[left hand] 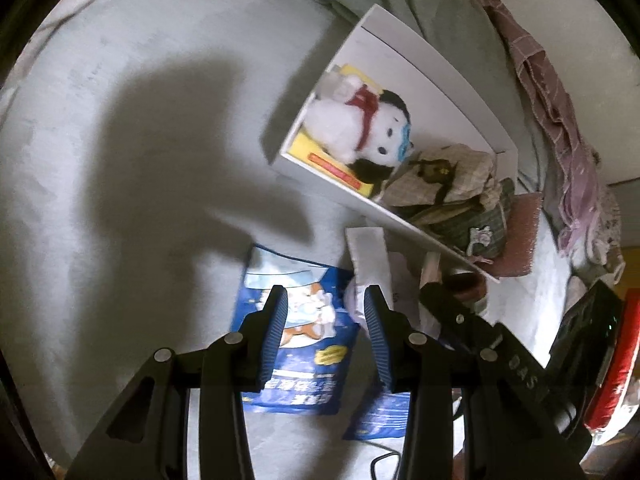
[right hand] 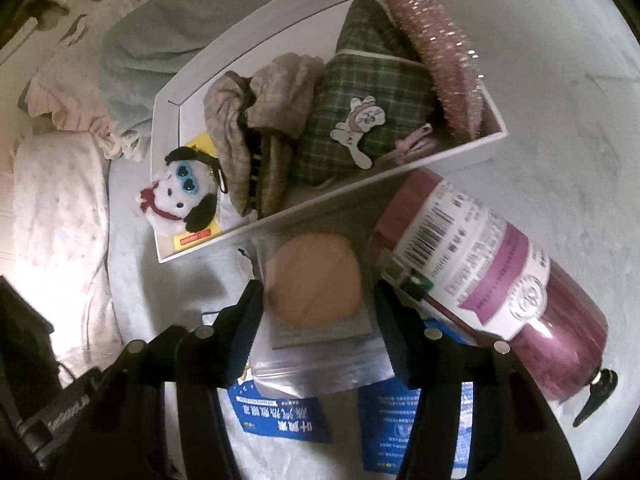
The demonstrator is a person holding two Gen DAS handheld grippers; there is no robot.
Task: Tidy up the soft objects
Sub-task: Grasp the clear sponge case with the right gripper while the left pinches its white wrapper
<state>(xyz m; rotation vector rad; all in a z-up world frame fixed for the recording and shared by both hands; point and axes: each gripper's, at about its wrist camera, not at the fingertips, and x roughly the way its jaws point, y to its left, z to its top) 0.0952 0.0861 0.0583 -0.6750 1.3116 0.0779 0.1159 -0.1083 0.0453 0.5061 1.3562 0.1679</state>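
A white tray [right hand: 320, 202] lies on the bed and holds a white plush dog [right hand: 180, 196], a beige plaid cloth [right hand: 256, 112], a green plaid pouch [right hand: 360, 120] and a pink fuzzy piece [right hand: 432, 40]. Just in front of the tray, my right gripper [right hand: 319, 286] has both pads against the sides of a clear zip bag [right hand: 316, 368] with a round peach puff [right hand: 316, 280] inside. My left gripper [left hand: 325, 290] stands open over a blue cartoon packet [left hand: 304, 344], with nothing pressed between its pads. The left wrist view also shows the tray [left hand: 380, 208] and plush dog [left hand: 360, 128].
A large pink bottle [right hand: 500, 272] lies against the tray's near side, right of the bag. More blue packets [right hand: 280, 416] lie under the bag. Bedding and a pink cloth [left hand: 552, 92] are heaped behind the tray. A red object [left hand: 612, 360] sits at the bed's right edge.
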